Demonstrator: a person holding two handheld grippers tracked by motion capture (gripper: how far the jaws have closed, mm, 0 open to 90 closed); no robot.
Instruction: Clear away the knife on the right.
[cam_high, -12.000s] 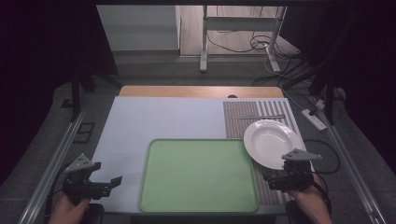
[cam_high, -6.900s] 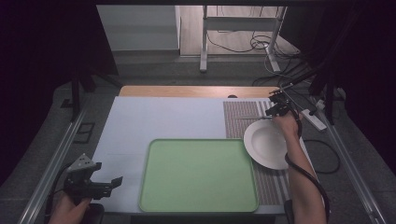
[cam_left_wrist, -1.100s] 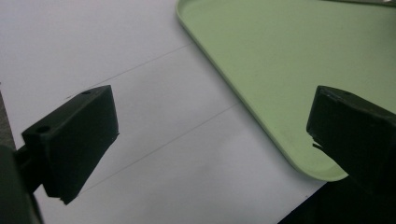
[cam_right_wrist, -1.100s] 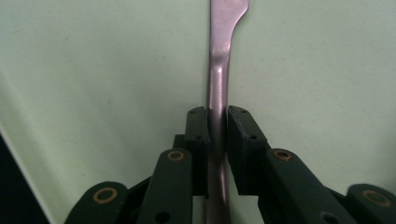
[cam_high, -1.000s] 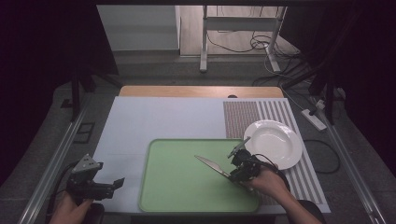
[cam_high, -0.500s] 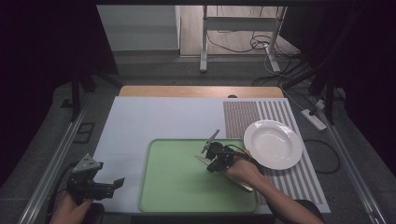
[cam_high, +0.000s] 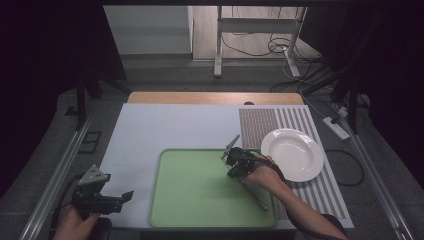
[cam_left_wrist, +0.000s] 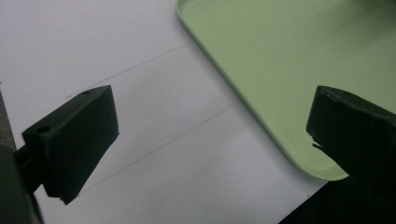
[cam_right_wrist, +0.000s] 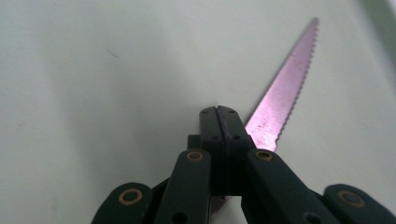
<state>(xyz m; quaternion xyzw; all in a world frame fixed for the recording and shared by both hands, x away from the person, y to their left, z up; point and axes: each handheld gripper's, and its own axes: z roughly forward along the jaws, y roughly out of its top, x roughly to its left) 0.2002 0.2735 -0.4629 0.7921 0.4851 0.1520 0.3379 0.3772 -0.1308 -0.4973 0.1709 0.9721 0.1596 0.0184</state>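
Dim overall, dark surroundings — lit tabletop, soft close-ups

I read this as a lab: dark curtained enclosure (cam_high: 50, 60), loose floor cables (cam_high: 270, 47), white power strip (cam_high: 336, 127).

tray (cam_high: 200, 195) pale green | plate (cam_high: 292, 154) white | mat (cam_high: 295, 122) striped grey-white | knife (cam_right_wrist: 285, 95) silvery, serrated

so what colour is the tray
Light green tray, seen best in the high view.
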